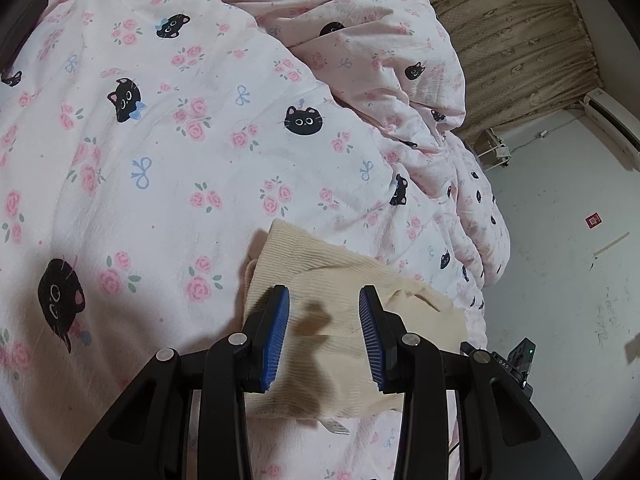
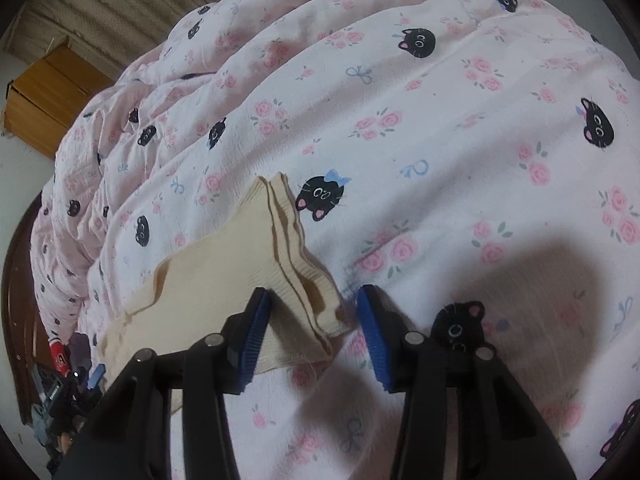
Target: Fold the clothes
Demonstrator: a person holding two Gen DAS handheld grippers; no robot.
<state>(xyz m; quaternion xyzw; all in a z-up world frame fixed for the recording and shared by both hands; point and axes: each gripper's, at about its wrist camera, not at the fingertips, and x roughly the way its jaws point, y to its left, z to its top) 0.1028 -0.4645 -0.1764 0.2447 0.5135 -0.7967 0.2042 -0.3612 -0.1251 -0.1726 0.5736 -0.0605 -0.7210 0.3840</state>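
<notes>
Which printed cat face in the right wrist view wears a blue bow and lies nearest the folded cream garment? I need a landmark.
The cat face just right of the cream garment top corner; the other bowed ones lie far off.

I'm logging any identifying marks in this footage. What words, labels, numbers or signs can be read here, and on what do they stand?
"DAS": on the black device at the bed's edge.
White tag by the cream garment: print too small.
Red square sign on the wall: blurred.
Red item beside the bed: white mark unreadable.
</notes>
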